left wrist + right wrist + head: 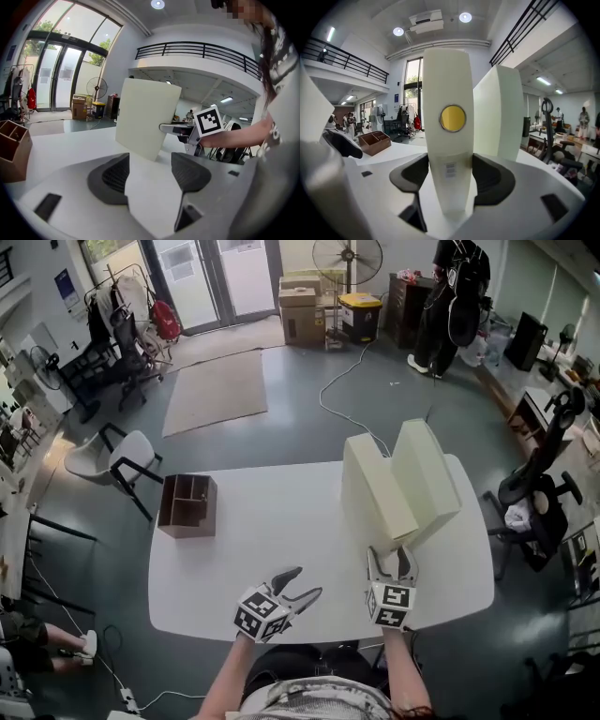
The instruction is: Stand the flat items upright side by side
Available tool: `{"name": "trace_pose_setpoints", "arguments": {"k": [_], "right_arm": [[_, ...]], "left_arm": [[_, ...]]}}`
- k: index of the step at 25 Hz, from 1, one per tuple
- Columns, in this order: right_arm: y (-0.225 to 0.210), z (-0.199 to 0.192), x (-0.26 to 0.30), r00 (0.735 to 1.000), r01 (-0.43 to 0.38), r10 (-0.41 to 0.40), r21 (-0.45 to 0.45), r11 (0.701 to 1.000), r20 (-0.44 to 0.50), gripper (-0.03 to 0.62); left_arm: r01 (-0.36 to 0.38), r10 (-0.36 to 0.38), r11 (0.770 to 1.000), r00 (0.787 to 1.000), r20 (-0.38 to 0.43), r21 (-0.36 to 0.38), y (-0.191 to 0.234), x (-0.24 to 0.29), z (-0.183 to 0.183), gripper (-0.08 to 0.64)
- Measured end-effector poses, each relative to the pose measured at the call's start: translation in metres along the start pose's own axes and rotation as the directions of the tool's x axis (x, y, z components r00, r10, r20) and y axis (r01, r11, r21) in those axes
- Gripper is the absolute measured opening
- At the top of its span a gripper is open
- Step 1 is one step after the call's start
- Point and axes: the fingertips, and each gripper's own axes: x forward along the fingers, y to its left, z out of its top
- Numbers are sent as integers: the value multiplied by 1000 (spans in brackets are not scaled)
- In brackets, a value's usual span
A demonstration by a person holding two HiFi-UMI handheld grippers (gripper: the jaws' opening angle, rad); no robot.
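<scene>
Two cream flat boxes stand upright side by side on the right half of the white table [253, 549]: the left box [375, 488] and the right box [427, 470]. My right gripper [392, 563] is at the left box's near edge. In the right gripper view the narrow edge of the left box [447, 84], with a round yellow sticker, fills the gap between the pads, and the right box [499, 112] stands just behind it. My left gripper [307, 582] hovers open and empty over the table's front edge. Its own view shows the left box's broad face [145, 117] ahead.
A brown wooden organizer [187, 504] sits at the table's left edge. A black office chair [539, 488] stands right of the table and a white chair [117, 460] to its left. A person [450, 296] stands far back by the boxes and fan.
</scene>
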Motion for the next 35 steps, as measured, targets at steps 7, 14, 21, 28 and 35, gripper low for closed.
{"name": "trace_pose_setpoints", "arguments": {"k": [7, 14, 21, 28, 35], "right_arm": [[-17, 0, 2, 993, 115, -115, 22, 993, 5, 291], [-25, 4, 9, 983, 180, -181, 42, 983, 10, 291], [-31, 6, 16, 978, 207, -208, 48, 977, 14, 291], [-36, 8, 18, 972, 234, -236, 59, 970, 22, 293], [-33, 4, 18, 976, 217, -217, 45, 975, -4, 296]], "left_arm": [[6, -6, 1000, 1000, -12, -1, 2, 2, -5, 284], [-5, 5, 1000, 1000, -26, -11, 9, -3, -10, 285], [2, -2, 1000, 1000, -27, -16, 12, -4, -11, 285], [18, -18, 1000, 999, -43, -8, 8, -5, -14, 285], [17, -18, 1000, 998, -52, -13, 9, -12, -20, 285]]}}
